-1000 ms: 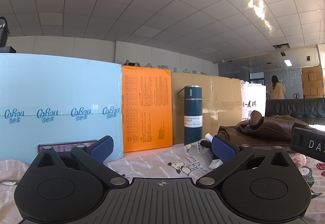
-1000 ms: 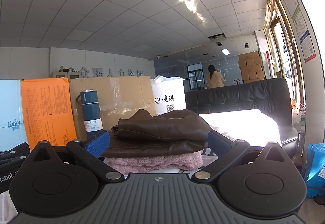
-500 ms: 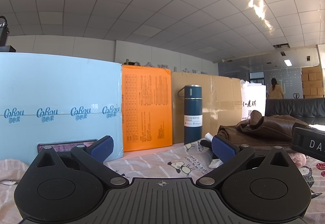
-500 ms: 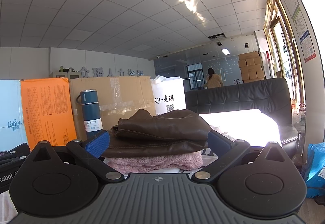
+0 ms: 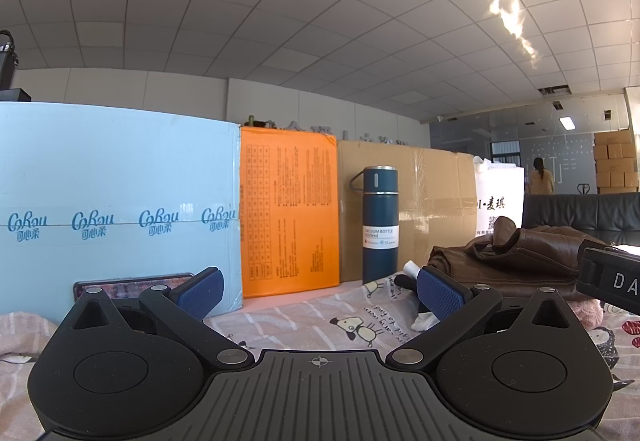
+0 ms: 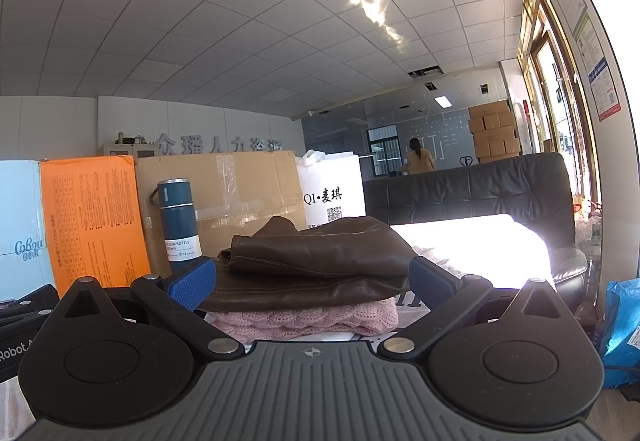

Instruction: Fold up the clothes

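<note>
Both my left tongs (image 5: 320, 293) and right tongs (image 6: 312, 279) are spread, gripping nothing. The folded brown jacket (image 6: 312, 261) sits on a pink knit (image 6: 304, 319) just ahead of the right tongs. A blue flask (image 5: 379, 225) and boxes (image 5: 288, 217) line the back of the cartoon-print cloth (image 5: 320, 315) on the tabletop.

A tiled ceiling (image 6: 200, 21) spans the office; right of the black sofa (image 6: 480, 193), bright windows (image 6: 560, 89) glare.

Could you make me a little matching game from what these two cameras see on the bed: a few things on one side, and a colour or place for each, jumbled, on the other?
Things:
1. vacuum bottle
2. leather jacket
3. knitted garment
4. tall flat box

Descriptions:
A. pink, bottom of the pile
B. orange, leaning upright
C. dark blue, standing upright
D. brown, on top of the pile

Pairs: 1-C, 2-D, 3-A, 4-B
</note>
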`<state>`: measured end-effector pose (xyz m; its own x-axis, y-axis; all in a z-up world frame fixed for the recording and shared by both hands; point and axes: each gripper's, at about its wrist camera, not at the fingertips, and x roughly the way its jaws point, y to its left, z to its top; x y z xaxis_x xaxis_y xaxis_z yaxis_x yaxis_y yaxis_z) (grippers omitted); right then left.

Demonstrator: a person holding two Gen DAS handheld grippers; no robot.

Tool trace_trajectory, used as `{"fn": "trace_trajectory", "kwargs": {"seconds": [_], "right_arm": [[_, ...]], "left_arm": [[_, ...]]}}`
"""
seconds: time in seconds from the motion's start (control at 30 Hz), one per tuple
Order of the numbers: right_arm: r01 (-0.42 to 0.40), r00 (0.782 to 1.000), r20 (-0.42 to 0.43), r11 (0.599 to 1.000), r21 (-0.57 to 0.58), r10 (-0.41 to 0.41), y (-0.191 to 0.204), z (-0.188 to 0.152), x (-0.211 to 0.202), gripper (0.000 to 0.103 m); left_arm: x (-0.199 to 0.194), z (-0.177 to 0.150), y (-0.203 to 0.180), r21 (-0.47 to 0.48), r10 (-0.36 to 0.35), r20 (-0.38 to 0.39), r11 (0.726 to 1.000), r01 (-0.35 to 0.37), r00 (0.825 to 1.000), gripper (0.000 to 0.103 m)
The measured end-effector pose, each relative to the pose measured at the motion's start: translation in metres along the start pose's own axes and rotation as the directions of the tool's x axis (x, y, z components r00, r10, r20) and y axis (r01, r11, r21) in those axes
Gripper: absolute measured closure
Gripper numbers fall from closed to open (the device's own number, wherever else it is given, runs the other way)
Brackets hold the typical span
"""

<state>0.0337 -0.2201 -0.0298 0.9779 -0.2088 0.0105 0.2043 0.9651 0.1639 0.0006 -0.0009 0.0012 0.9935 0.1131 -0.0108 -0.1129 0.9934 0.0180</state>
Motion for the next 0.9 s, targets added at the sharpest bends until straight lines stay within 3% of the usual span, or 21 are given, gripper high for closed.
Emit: {"fn": "trace_trajectory", "kwargs": {"seconds": [0.4,0.6,0.77,0.9], "right_arm": [[-0.002,1.0,0.004,1.0,0.007,0.002,0.001,0.0,0.0,0.0],[-0.065,0.996,0.073,0.996,0.062,0.06,-0.008,0.002,-0.012,0.0],[-0.091,0.994,0.072,0.99,0.109,0.084,-0.014,0.003,-0.012,0.0],[-0.145,0.988,0.072,0.971,0.192,0.134,-0.026,0.003,-0.011,0.0]], "left_arm": [[0.0,0.0,0.0,0.0,0.0,0.002,1.0,0.0,1.0,0.0],[-0.004,0.001,0.001,-0.005,0.0,0.026,1.0,0.0,1.0,0.0],[-0.012,0.002,0.008,-0.039,0.02,0.081,0.999,-0.017,0.996,0.0],[-0.027,0.007,0.009,-0.056,0.063,0.166,0.997,-0.054,0.984,0.0]]}}
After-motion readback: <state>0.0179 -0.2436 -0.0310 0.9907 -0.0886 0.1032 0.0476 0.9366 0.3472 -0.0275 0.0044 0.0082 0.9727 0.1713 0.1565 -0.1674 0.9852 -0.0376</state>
